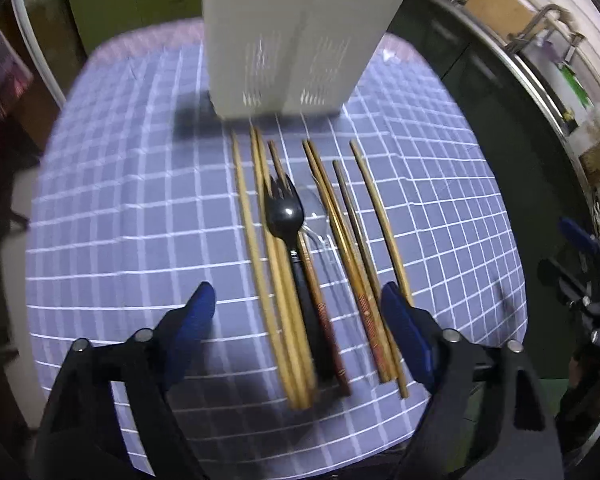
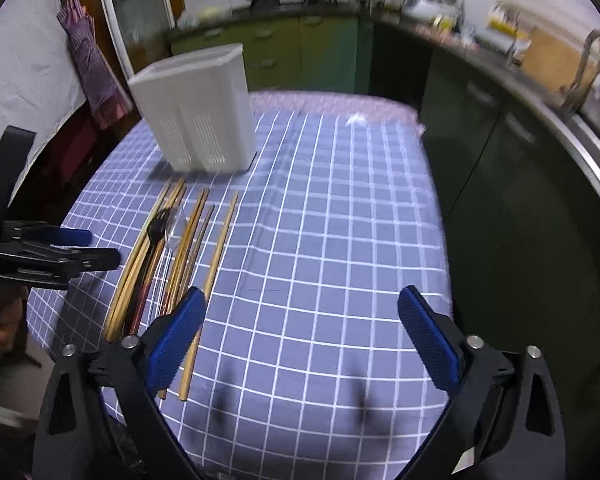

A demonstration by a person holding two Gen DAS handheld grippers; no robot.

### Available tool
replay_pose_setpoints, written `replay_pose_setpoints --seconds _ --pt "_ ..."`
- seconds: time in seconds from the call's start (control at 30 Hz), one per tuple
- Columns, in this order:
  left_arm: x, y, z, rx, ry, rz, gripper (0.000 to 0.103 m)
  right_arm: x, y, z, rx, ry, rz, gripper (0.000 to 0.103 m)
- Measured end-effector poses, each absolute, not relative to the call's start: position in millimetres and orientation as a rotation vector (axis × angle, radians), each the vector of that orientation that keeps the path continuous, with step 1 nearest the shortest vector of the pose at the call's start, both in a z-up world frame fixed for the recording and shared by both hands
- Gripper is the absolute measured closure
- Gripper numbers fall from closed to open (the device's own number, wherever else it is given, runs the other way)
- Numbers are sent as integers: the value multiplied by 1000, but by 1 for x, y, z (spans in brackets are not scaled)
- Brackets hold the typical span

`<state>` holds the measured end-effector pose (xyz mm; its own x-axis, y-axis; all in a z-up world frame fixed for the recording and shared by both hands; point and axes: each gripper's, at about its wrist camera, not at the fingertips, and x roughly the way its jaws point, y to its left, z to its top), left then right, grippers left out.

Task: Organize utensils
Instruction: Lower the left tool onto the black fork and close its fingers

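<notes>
Left gripper (image 1: 298, 312) jaws wide apart, nothing held; it hangs over the near ends of the chopsticks (image 1: 260, 248), w/ several sticks and the black fork (image 1: 286, 216) lying between its pads, not pinched. Right gripper (image 2: 300, 332) also wide open, empty, above bare checked tablecloth (image 2: 340, 220); outermost chopstick just beside its left pad. Utensils lie in a row in front of the white holder (image 1: 292, 36). Only the left view shows a clear spoon (image 1: 314, 210) plainly; right view shows the left gripper from the side and a kitchen counter (image 2: 500, 60) behind.
</notes>
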<state>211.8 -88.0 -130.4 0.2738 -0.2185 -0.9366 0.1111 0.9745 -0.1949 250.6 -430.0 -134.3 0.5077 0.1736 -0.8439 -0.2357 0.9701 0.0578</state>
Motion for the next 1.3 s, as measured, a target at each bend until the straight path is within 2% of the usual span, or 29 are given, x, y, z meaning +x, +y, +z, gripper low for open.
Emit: replay_pose_setpoints --seconds 0.1,0.17,0.2,0.27,0.47,0.73,0.93,1.3 --pt "224 -94 -138 -94 1315 -181 32 271 -429 -145 -61 1062 264 29" --pt "230 -95 -142 -94 1333 -154 37 275 -427 -148 -63 1068 265 45" --pt "234 -95 -144 -97 1345 -149 39 277 -425 -149 -69 1067 267 47" --pt "238 -97 -150 -114 1373 -152 53 277 -421 -149 -88 1062 277 47" --pt "244 -111 -162 -126 1417 -179 78 276 -413 -155 -108 1065 291 47" --pt "257 -122 -173 -101 1429 -145 84 273 -415 -157 -107 1065 297 46" --pt "260 -116 -174 -114 1432 -155 96 272 -415 -160 -114 1067 301 45" --pt "266 -122 -176 -90 1444 -167 96 271 -411 -161 -127 1073 304 43"
